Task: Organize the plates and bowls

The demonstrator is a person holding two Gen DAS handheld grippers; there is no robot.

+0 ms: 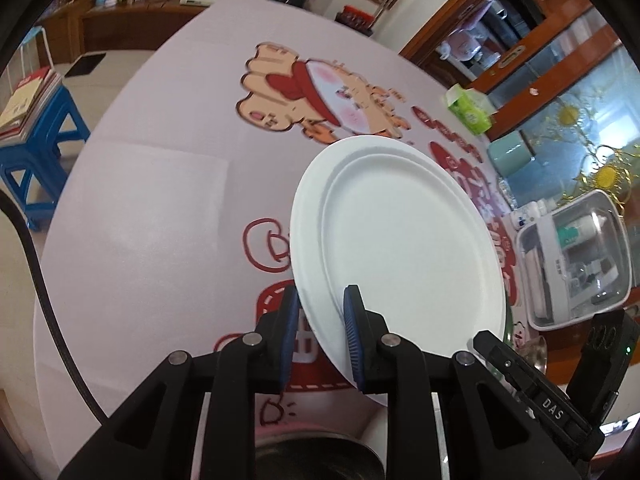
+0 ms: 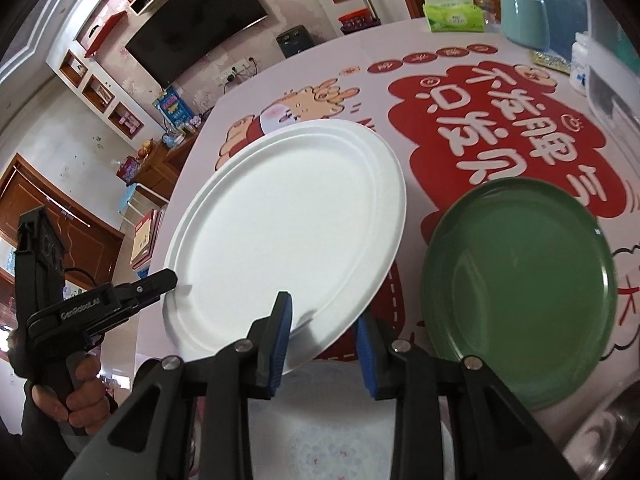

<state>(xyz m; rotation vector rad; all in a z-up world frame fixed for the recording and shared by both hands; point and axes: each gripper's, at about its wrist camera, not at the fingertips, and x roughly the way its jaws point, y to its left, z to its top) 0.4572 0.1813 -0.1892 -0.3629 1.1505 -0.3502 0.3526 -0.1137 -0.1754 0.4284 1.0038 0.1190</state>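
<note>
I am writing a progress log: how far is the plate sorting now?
Nothing looks stacked yet. In hand: both the left gripper and the right gripper straddle the rim of the white plate, which is tilted above the table. Left: the green plate lies alone on the table.
</note>
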